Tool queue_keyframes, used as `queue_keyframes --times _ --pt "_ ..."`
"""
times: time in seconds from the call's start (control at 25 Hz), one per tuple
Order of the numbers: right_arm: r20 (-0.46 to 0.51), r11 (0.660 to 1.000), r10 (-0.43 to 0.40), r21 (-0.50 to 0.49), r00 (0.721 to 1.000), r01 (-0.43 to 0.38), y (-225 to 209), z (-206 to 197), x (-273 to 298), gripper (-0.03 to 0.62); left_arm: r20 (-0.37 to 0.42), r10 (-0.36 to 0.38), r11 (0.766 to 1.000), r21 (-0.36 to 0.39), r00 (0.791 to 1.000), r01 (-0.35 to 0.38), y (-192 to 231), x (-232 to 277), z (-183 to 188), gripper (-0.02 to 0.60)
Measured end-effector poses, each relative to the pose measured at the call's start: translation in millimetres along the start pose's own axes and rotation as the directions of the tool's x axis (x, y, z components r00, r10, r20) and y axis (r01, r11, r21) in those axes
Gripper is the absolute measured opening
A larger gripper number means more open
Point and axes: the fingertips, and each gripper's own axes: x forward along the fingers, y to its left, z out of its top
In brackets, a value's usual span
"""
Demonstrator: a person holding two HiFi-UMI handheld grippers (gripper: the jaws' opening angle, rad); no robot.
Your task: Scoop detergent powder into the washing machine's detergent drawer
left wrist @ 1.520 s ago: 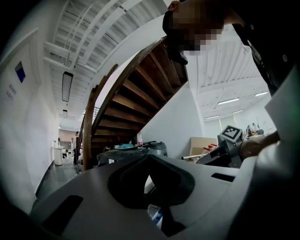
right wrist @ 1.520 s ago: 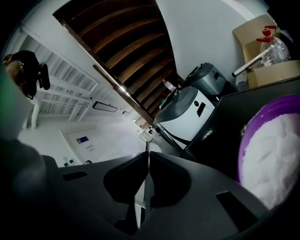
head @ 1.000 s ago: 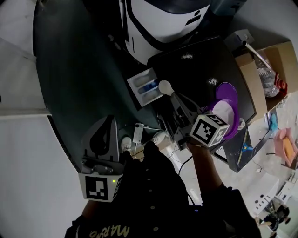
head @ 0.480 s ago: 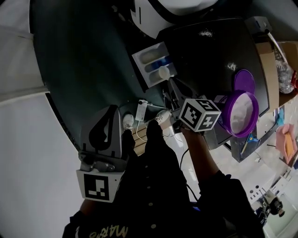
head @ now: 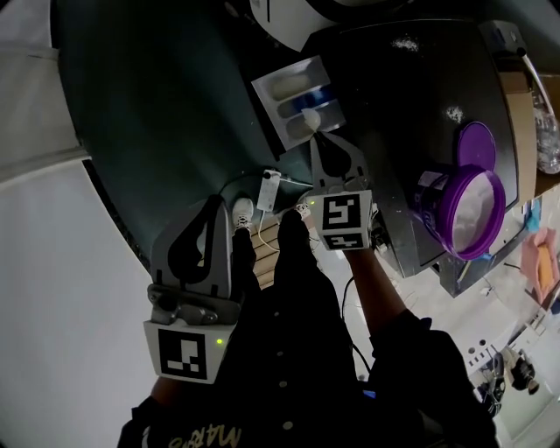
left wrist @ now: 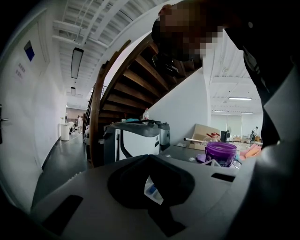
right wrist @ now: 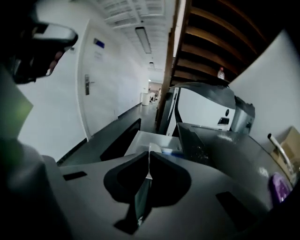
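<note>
The white detergent drawer (head: 293,98) stands pulled out from the washing machine (head: 289,13), showing a pale compartment and a blue one. My right gripper (head: 317,140) is shut on the thin handle of a white scoop (head: 306,122), whose bowl hangs over the near end of the drawer. In the right gripper view the scoop (right wrist: 154,149) sticks out past the right gripper (right wrist: 149,157) above the drawer (right wrist: 138,140). My left gripper (head: 213,203) hangs low at the left, shut and empty. The left gripper (left wrist: 149,157) points towards the machine. The purple powder tub (head: 472,210) stands open at the right.
The tub's purple lid (head: 477,144) lies on a dark tabletop (head: 402,105) with spilt powder specks. A white power strip (head: 269,191) with cables lies on the floor by the person's shoes. A cardboard box (head: 525,87) sits at the far right. The purple tub (left wrist: 220,152) also shows in the left gripper view.
My right gripper has carried the scoop from beside the drawer to over its near end and turned to point along it. The left gripper has stayed put.
</note>
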Motion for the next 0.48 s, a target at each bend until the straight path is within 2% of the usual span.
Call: queue_keyframes --times 0.16,0.24,0.32,0.4,0.48 --pt "-0.003 0.980 -0.049 -0.193 0.999 0.048 10 -8 3 0.034 -0.009 -0.006 1.000 -0.006 1.000 0.006 0 2 -6 0.015" --pt "0.006 0.935 -0.090 -0.343 0.996 0.087 12 -10 3 0.034 -0.012 -0.010 1.000 -0.008 1.000 0.010 0 3 -9 0.015" --pt "0.009 0.886 -0.110 -0.453 0.994 0.102 16 -12 4 0.034 -0.014 -0.010 1.000 -0.011 1.000 0.010 0 3 -11 0.015" --pt "0.007 0.873 -0.113 -0.477 0.994 0.102 18 -14 4 0.034 -0.015 -0.011 1.000 -0.013 1.000 0.011 0 4 -12 0.015" --pt "0.004 0.889 -0.111 -0.447 0.994 0.101 16 -15 3 0.034 -0.014 -0.013 1.000 -0.012 1.000 0.013 -1 4 -13 0.015"
